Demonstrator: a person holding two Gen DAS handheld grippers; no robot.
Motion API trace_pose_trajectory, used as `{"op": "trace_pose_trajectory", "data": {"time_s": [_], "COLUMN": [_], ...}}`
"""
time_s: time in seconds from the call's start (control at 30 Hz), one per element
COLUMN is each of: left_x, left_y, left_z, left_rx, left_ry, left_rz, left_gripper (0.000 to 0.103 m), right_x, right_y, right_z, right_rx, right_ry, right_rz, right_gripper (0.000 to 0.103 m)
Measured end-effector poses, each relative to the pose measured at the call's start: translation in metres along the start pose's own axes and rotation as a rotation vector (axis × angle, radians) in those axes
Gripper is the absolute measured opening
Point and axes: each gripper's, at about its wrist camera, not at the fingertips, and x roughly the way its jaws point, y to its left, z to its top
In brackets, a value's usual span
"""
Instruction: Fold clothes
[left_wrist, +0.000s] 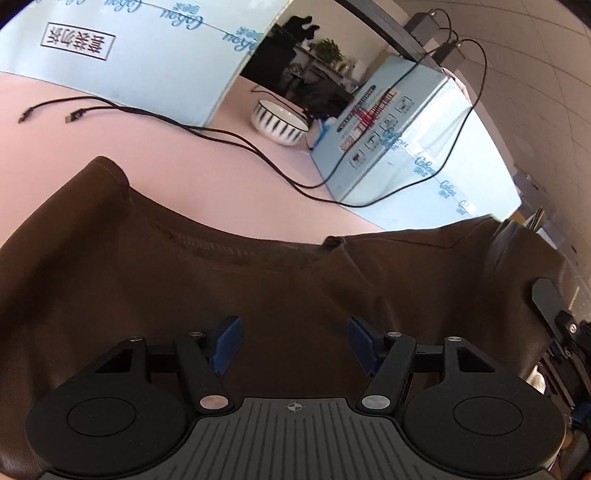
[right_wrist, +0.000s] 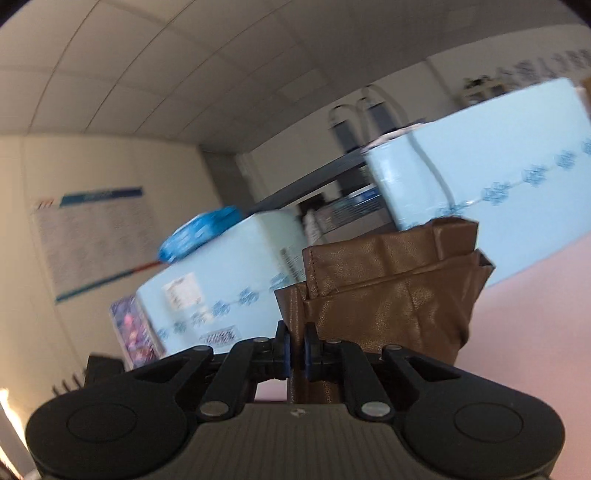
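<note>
Right wrist view: right gripper (right_wrist: 297, 349) fingers clamp creased brown leather-like garment (right_wrist: 388, 295); left gripper (left_wrist: 294, 345) fingers apart above it.

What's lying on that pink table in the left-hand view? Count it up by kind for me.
Brown garments: 1
Striped bowls: 1
Black cables, first, second: 2
Total: 4

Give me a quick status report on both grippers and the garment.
Left gripper open, over brown garment. Right gripper shut on garment, lifted off the pink table. Black cables and striped bowl beyond it.
</note>
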Motion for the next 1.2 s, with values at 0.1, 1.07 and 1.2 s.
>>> {"op": "trace_pose_trajectory", "data": {"time_s": [0.1,1.07,1.2], "left_x": [-0.028,0.063,0.041], "left_y": [0.016,0.006,-0.002], "left_z": [0.0,0.09,0.092], "left_rx": [-0.112,0.235,0.242], "left_ry": [-0.119,0.119,0.09], "left_rz": [0.03,0.063,0.009], "left_gripper": [0.064,0.076,0.076], "right_x": [0.013,0.071,0.051], "right_y": [0.007,0.072,0.065], "right_z": [-0.01,-0.063,-0.051], "right_rx": [-0.031,-0.173,-0.14], "right_ry": [0.081,0.492,0.464], "right_rz": [0.066,0.198,0.225], "right_gripper": [0.008,0.017,0.032]}}
